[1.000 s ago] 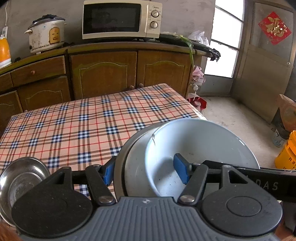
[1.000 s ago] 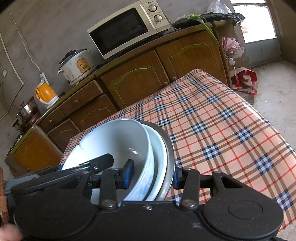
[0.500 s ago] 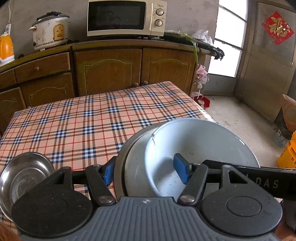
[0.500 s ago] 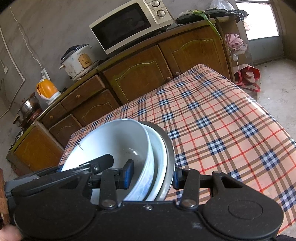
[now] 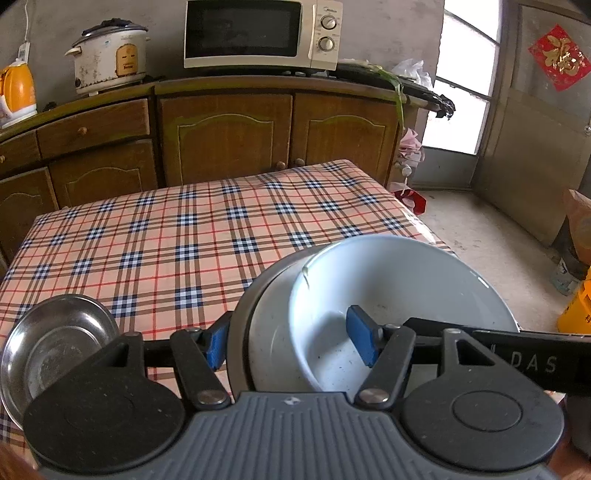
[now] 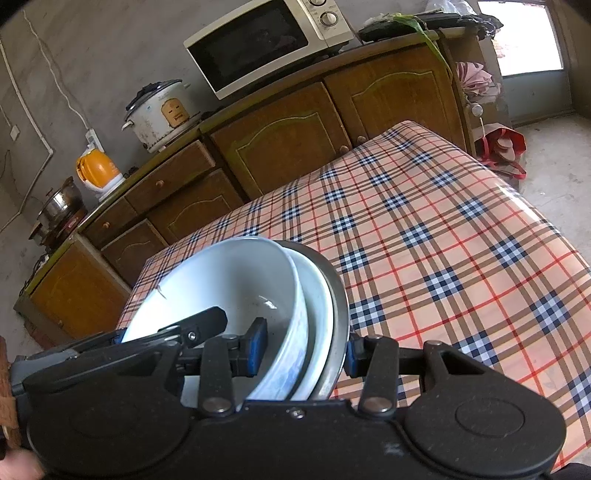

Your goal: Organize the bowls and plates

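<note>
Your left hand-held gripper (image 5: 291, 341) is clamped on the near rim of the stack: one pad (image 5: 215, 343) outside the steel plate (image 5: 240, 332), the other inside the white bowl (image 5: 399, 291). Right hand-held gripper (image 6: 304, 349) grips the same stack from the opp side, one pad in the bowl (image 6: 236, 288), one behind the steel plate (image 6: 338, 295). White plate (image 6: 319, 302) sits btwn bowl and steel plate. Stack is tilted, held above the near edge of the plaid tabletop (image 5: 192, 229). Small steel bowl (image 5: 48, 343) rests on the tabletop, left of the stack, apart from it. Beyond: cabinets (image 5: 229, 133) w/ microwave (image 5: 258, 33) and rice cooker (image 5: 109, 55) on top.
</note>
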`<state>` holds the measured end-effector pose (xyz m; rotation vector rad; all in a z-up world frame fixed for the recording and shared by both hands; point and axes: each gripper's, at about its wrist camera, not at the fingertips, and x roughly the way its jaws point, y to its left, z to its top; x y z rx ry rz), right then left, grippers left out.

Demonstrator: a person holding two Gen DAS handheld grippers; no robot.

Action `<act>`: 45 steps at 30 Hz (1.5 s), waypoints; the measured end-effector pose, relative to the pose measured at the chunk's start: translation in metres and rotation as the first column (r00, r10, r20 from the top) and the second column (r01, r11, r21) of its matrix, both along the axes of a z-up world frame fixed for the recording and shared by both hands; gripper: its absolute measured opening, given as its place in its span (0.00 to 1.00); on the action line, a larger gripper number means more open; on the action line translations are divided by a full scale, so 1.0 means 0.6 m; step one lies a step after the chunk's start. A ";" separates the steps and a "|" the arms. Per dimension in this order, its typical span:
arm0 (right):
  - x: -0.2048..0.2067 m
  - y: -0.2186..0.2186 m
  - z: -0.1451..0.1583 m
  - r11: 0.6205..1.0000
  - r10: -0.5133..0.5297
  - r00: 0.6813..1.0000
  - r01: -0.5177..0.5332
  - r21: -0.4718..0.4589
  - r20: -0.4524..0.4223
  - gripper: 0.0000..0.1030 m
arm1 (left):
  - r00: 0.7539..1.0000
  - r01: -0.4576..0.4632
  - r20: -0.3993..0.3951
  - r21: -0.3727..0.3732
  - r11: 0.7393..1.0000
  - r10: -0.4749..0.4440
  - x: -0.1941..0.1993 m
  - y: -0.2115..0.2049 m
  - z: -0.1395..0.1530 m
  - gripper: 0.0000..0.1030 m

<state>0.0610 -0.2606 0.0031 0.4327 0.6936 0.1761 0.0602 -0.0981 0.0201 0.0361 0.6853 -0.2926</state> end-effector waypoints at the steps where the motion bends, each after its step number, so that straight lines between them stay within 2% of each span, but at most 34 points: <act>1: 0.000 0.001 -0.001 1.000 0.001 1.000 -0.001 0.001 -0.001 0.50 | 1.000 -0.001 0.001 0.001 1.000 0.001 -0.001 0.001 0.000 0.63; 22: 0.003 0.022 -0.001 1.000 0.026 1.000 -0.026 -0.004 -0.005 0.50 | 1.000 -0.024 -0.001 0.000 1.000 0.024 -0.004 0.017 0.000 0.63; 45: 0.004 0.079 0.005 0.996 0.087 0.996 -0.087 -0.006 -0.005 0.50 | 0.997 -0.078 0.001 0.003 0.997 0.078 -0.016 0.069 0.006 0.63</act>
